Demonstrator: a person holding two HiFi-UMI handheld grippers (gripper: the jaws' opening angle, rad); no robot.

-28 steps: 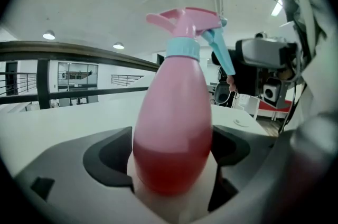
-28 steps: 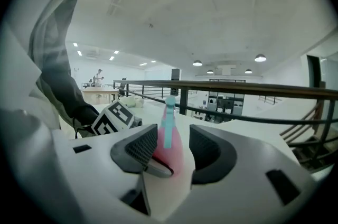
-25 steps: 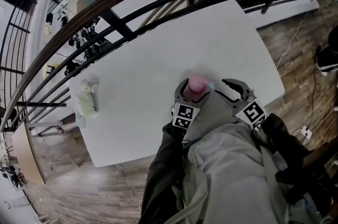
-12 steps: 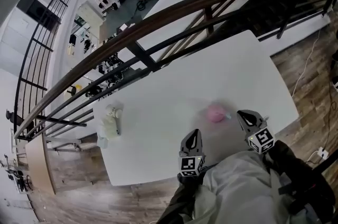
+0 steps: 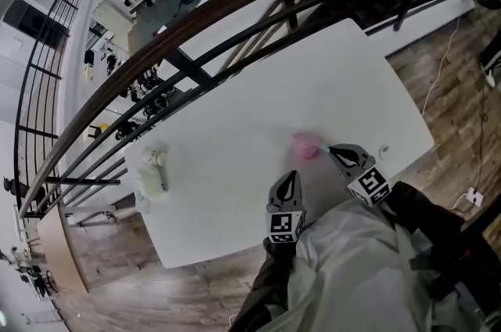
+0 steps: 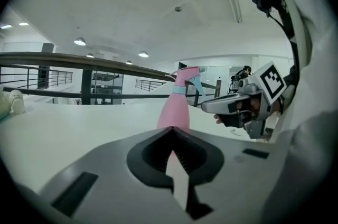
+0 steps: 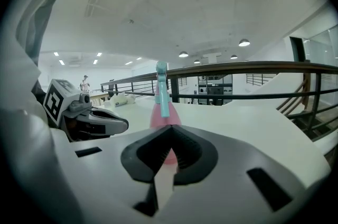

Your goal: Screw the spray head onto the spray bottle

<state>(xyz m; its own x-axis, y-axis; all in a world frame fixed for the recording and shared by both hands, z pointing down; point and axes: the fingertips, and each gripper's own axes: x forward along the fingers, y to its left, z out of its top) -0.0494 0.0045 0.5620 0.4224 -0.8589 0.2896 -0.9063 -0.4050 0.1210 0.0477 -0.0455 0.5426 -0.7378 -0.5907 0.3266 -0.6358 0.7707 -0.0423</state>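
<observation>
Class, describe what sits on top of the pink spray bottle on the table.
A pink spray head with a blue trigger tops the spray bottle. Its collar hides the neck underneath.

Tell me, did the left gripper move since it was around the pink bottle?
Yes. The left gripper was around the pink spray bottle before. It has now pulled back to the near edge of the table, clear of the bottle, with its jaws shut.

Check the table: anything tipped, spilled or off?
Nothing stands out. The pink spray bottle stands upright on the white table with its spray head on; left claw and right claw are shut, empty, clear of it.
</observation>
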